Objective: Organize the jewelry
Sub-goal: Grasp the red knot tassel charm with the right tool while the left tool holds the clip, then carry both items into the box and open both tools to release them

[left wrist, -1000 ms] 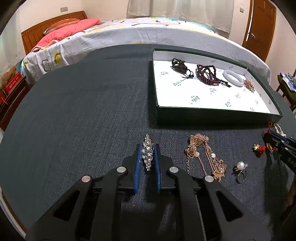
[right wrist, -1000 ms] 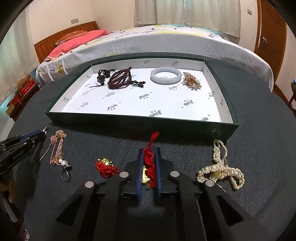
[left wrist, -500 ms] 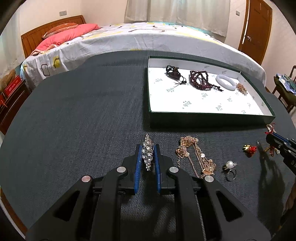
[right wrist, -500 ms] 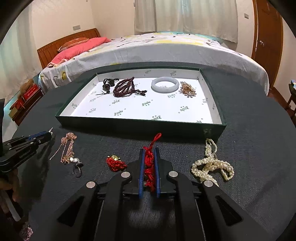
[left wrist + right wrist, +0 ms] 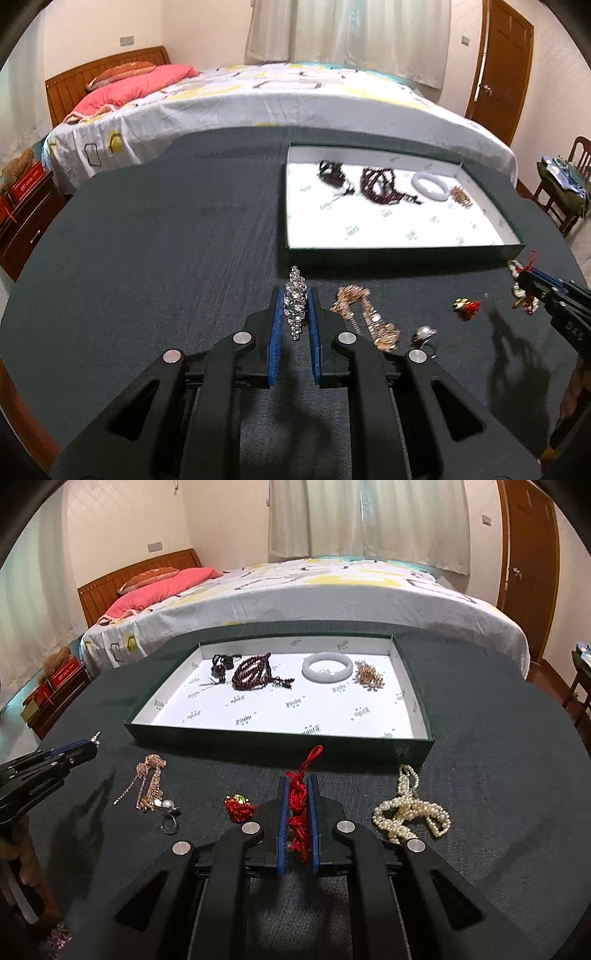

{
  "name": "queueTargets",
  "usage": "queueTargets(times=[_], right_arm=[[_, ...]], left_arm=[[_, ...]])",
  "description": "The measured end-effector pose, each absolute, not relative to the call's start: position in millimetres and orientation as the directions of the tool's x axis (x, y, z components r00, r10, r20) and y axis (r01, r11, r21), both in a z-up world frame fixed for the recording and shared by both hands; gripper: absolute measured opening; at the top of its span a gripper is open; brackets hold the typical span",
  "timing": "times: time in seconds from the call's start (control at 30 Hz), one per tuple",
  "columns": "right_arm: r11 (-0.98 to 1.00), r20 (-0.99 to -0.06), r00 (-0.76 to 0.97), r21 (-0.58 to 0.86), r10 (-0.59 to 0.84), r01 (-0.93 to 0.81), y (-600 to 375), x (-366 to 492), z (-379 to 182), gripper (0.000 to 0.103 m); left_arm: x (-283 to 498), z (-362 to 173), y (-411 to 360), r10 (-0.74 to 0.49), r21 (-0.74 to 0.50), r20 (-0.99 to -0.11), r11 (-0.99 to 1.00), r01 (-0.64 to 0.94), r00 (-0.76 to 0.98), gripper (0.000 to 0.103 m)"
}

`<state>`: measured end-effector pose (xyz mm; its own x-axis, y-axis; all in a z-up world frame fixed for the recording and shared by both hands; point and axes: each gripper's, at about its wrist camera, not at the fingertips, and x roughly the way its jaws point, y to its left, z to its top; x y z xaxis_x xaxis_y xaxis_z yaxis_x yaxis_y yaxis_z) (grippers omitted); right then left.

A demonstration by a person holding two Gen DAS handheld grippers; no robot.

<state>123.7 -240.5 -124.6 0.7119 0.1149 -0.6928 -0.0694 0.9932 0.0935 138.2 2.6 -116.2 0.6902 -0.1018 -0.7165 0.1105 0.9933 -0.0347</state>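
Observation:
My left gripper (image 5: 294, 295) is shut on a sparkling crystal piece (image 5: 294, 306), held above the dark table. My right gripper (image 5: 297, 782) is shut on a red knotted cord charm (image 5: 298, 805); it also shows at the right edge of the left wrist view, right gripper (image 5: 532, 284). Ahead lies a green tray (image 5: 258, 740) with a white lining, holding a dark bead bracelet (image 5: 253, 672), a black cord piece (image 5: 221, 664), a pale bangle (image 5: 327, 667) and a gold cluster (image 5: 368, 674). On the table lie a rose-gold chain (image 5: 149, 782), a pearl ring (image 5: 169, 814), a small red charm (image 5: 238, 806) and a pearl strand (image 5: 410, 810).
The round table with its dark cloth (image 5: 147, 240) ends near a bed (image 5: 332, 590) behind it. A wooden door (image 5: 498, 62) and a chair (image 5: 565, 184) stand at the right. A low cabinet (image 5: 26, 218) is at the left.
Both grippers have risen with their pieces; the red cord now hangs off the table, and the tray and loose jewelry look farther below and ahead.

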Motion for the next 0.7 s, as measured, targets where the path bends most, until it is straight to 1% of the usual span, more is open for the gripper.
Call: queueTargets(times=[0.37,0.7], right_arm=[[0.994,-0.651,0.752,0.075,0.107,-0.076,-243,129,-100,0.010],[0.996,-0.611,0.788,0.033,0.081,-0.077,-249,156,-78,0.010]], left_arm=[[136,-85,-12,-0.144,-0.043,-0.659,0.987,0.154,0.739,0.013],[159,-65,-26,-0.170,-0.035,-0.613,0.981,0.189,0.771,0.013]])
